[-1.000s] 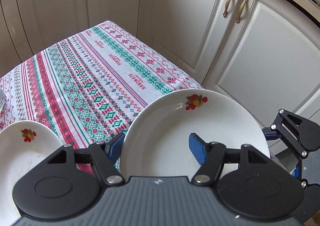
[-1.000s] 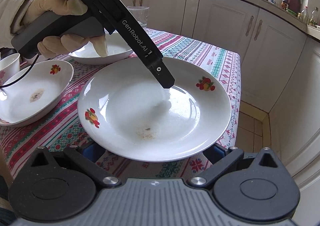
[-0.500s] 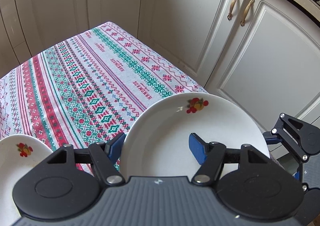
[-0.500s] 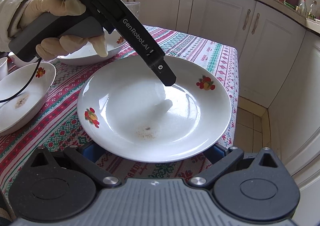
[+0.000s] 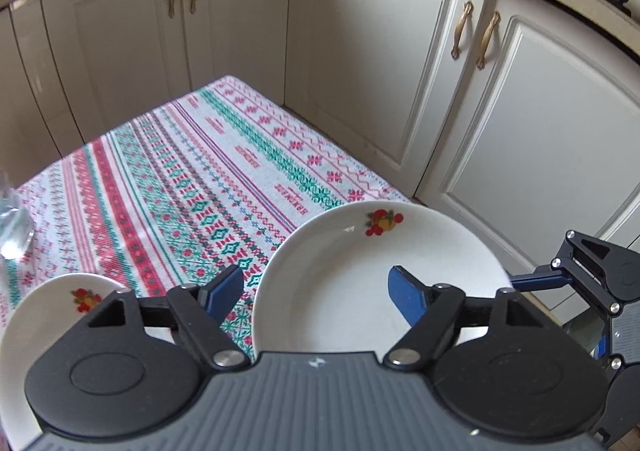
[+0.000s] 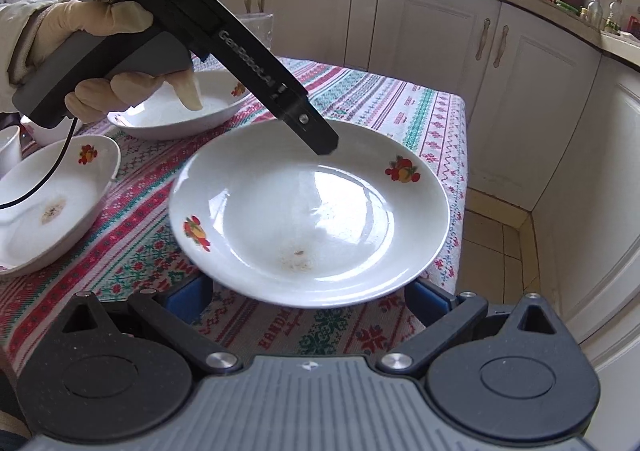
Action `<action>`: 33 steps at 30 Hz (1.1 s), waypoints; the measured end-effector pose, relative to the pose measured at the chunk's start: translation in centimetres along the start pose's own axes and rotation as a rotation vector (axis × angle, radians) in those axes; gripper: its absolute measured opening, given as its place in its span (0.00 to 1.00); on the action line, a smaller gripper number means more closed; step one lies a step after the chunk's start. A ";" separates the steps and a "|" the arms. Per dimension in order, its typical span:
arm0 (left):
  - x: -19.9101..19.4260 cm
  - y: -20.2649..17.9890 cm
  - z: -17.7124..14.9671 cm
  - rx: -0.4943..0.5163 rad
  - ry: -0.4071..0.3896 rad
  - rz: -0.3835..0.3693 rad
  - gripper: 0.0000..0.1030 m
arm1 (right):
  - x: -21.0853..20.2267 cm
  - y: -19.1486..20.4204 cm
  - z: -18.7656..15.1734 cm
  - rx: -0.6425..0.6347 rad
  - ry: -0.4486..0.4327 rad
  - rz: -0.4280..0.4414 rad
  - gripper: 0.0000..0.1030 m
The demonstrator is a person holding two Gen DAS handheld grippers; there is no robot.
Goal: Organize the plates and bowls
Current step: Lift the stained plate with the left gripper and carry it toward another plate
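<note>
A large white plate (image 6: 312,219) with fruit motifs is held off the patterned tablecloth (image 6: 132,259) near the table's right corner. My left gripper (image 5: 316,291) is open, its fingers straddling the plate's (image 5: 380,271) near-left rim, one blue pad over the plate and one outside. My right gripper (image 6: 308,299) is open with its blue pads under the plate's near rim. A white bowl (image 6: 52,203) sits at the left, and a second white bowl (image 6: 180,111) lies behind the left gripper's handle (image 6: 216,39). The left bowl's rim (image 5: 52,303) also shows in the left wrist view.
White kitchen cabinets (image 5: 360,51) stand close behind and to the right of the table. A clear glass (image 6: 262,27) stands at the table's far side and shows at the left edge of the left wrist view (image 5: 12,227). A white cup (image 6: 10,149) is at far left. Tiled floor (image 6: 500,235) lies past the table edge.
The plate has risen and shifted a little to the right with both grippers. The left bowl now sits further left and lower in both views.
</note>
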State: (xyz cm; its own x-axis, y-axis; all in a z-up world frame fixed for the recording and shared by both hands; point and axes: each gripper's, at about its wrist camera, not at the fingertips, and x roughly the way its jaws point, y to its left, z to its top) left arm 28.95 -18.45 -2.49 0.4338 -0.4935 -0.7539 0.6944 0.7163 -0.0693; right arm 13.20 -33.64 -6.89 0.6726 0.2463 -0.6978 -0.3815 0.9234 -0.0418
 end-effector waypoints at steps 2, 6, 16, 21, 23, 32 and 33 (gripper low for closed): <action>-2.1 -0.5 -0.4 0.011 -0.035 0.020 0.83 | -1.1 0.5 -0.1 0.011 -0.012 -0.007 1.00; -6.3 -1.7 -1.9 0.037 -0.098 0.071 0.85 | -3.4 2.3 -0.3 -0.015 -0.052 -0.008 1.00; -13.3 -2.7 -9.7 -0.047 -0.092 0.199 0.87 | -6.5 7.3 -1.8 -0.061 -0.103 0.048 1.00; -15.0 -2.5 -14.3 -0.122 -0.077 0.233 0.87 | -6.6 8.9 -2.9 -0.055 -0.103 0.075 1.00; -15.4 -2.5 -15.8 -0.136 -0.062 0.239 0.87 | -6.4 9.4 -3.2 -0.048 -0.095 0.090 1.00; -16.6 -0.7 -18.7 -0.190 -0.034 0.257 0.87 | -4.3 12.7 -3.3 -0.104 -0.049 0.150 1.00; -16.7 -0.5 -18.7 -0.187 -0.034 0.255 0.87 | -4.1 13.0 -3.2 -0.112 -0.046 0.156 1.00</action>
State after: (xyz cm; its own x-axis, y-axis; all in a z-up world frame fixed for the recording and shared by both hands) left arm 10.60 -1.36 -2.11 0.6016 -0.3007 -0.7400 0.4448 0.8956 -0.0023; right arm 3.46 -23.61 -6.81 0.6270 0.3998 -0.6686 -0.5498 0.8351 -0.0162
